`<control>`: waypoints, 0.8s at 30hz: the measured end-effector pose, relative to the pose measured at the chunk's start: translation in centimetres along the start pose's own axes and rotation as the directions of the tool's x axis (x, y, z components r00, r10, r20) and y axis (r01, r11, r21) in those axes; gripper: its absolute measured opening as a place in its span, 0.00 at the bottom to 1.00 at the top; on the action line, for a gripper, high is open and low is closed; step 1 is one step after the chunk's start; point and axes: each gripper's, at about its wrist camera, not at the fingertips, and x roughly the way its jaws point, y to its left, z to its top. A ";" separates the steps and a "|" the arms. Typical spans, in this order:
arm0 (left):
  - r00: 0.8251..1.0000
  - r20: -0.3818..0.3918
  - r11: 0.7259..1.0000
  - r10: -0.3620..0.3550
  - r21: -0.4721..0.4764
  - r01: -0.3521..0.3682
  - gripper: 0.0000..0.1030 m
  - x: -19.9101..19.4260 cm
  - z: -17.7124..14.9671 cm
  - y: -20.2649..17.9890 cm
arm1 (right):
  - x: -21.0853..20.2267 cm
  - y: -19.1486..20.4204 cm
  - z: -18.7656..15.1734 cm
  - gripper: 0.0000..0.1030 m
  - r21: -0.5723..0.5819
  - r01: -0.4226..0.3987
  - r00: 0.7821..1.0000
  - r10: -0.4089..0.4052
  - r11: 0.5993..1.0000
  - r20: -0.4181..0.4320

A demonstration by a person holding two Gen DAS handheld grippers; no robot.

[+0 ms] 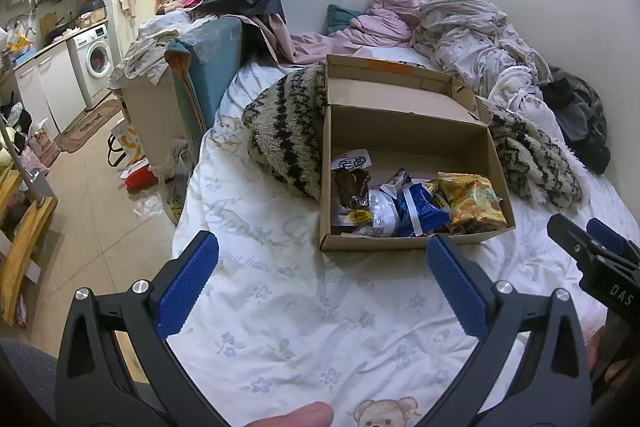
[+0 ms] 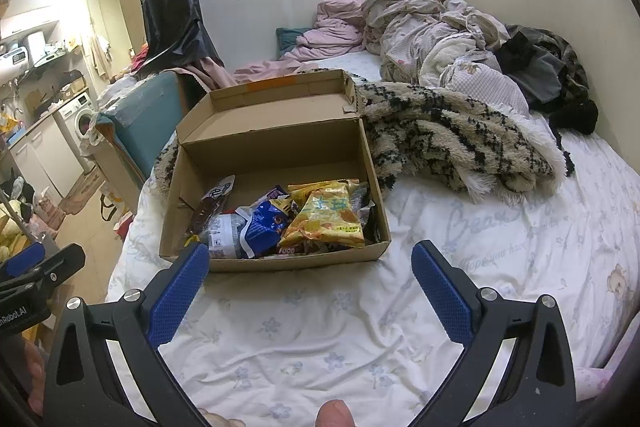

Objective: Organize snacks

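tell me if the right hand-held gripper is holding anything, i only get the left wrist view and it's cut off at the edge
Observer: No. In the right wrist view the right hand-held gripper is open, with nothing between its fingers.
Operator: any snacks loose on the sheet right of the box
Observer: None that I can see. The sheet beside the cardboard box is bare up to the fuzzy blanket.
Operator: anything under the yellow bag
Observer: Yes, a packet edge printed FOOD pokes out below the yellow bag.
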 end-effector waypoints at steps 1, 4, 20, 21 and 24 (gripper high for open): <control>1.000 0.001 1.000 -0.001 -0.001 0.001 1.00 0.0 0.0 0.0 | 0.0 0.0 0.0 1.00 0.001 0.000 1.000 0.000 1.000 -0.001; 1.000 0.000 1.000 -0.001 0.001 0.001 1.00 0.0 -0.1 0.0 | -0.2 -0.2 0.1 1.00 0.005 -0.001 1.000 0.001 1.000 -0.004; 1.000 -0.002 1.000 -0.013 0.017 0.013 1.00 0.1 -0.4 -0.2 | -0.2 -0.3 0.2 1.00 0.008 -0.003 1.000 0.003 1.000 -0.007; 1.000 0.002 1.000 -0.018 0.018 0.018 1.00 0.0 -0.4 -0.2 | -0.3 -0.3 0.2 1.00 0.007 -0.003 1.000 0.003 1.000 -0.006; 1.000 0.001 0.999 -0.029 0.023 0.029 1.00 -0.1 -0.6 -0.4 | -0.5 -0.4 0.3 1.00 0.000 0.001 1.000 -0.001 1.000 0.003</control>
